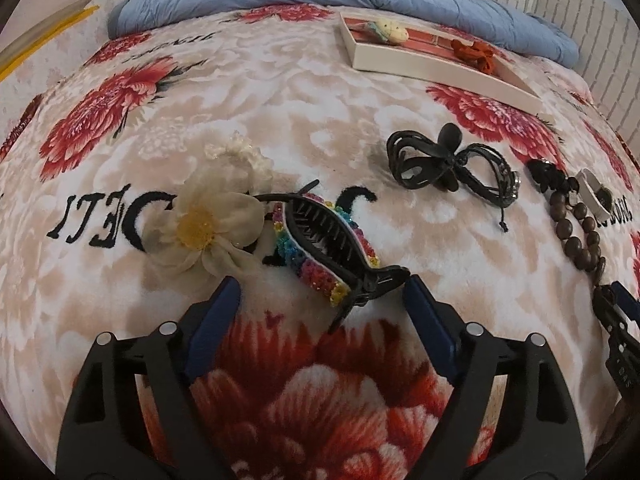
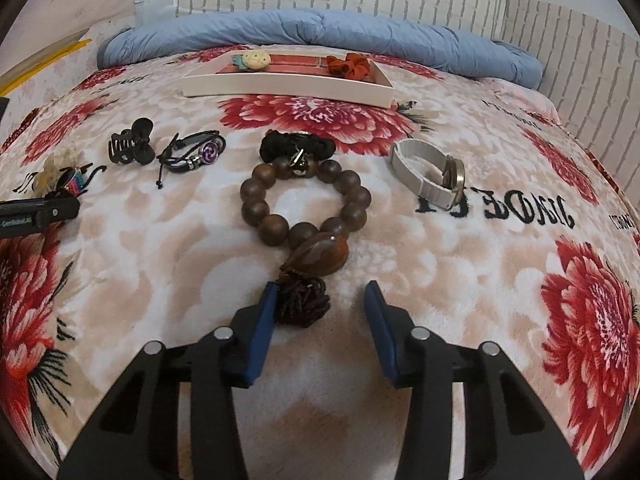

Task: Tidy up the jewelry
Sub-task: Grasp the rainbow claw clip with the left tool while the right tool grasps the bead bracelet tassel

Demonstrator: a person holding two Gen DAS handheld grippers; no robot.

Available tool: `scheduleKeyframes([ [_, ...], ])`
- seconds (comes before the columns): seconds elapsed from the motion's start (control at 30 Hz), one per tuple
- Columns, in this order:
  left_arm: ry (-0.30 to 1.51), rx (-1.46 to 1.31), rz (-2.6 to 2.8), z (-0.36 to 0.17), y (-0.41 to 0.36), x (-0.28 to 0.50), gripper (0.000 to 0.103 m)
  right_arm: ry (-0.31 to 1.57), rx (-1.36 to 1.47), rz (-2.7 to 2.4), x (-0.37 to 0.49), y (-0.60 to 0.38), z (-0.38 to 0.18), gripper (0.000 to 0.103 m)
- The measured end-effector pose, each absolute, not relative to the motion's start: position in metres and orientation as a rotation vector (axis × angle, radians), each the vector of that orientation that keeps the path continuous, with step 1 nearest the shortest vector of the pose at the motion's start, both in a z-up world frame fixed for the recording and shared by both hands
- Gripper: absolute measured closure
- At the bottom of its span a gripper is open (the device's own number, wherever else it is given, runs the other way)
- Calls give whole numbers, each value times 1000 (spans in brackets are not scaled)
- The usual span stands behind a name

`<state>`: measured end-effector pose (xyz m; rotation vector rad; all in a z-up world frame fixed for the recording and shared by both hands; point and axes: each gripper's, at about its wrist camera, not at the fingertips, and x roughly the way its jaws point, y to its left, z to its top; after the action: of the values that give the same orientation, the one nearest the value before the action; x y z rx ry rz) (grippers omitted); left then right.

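Note:
A rainbow-beaded black hair claw lies on the flowered blanket. Its handle end sits between the fingers of my left gripper, which is open; the right finger is close to the handle tip and the left one stands apart. A brown wooden bead bracelet with a dark tassel knot lies in front of my right gripper. The knot is between its fingers, against the left finger, with a gap to the right one. A white tray at the back holds a cream hair ornament and a red bow.
A cream flower clip, a black claw clip and a black cord bracelet lie left of the beads. A black scrunchie and a white-strap watch lie beyond them. A rolled blue quilt lines the brick-pattern wall.

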<state>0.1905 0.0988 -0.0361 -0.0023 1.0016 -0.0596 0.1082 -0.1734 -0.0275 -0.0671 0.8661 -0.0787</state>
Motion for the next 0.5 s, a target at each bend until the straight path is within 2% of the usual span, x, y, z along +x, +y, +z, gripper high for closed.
scheduleKeyframes([
  [0.3, 1033, -23, 0, -35, 94, 203, 19, 870, -53, -79, 105, -173, -27, 64],
  [0.5, 1031, -1, 17, -38, 90, 205, 19, 866, -47, -58, 103, -172, -27, 77],
])
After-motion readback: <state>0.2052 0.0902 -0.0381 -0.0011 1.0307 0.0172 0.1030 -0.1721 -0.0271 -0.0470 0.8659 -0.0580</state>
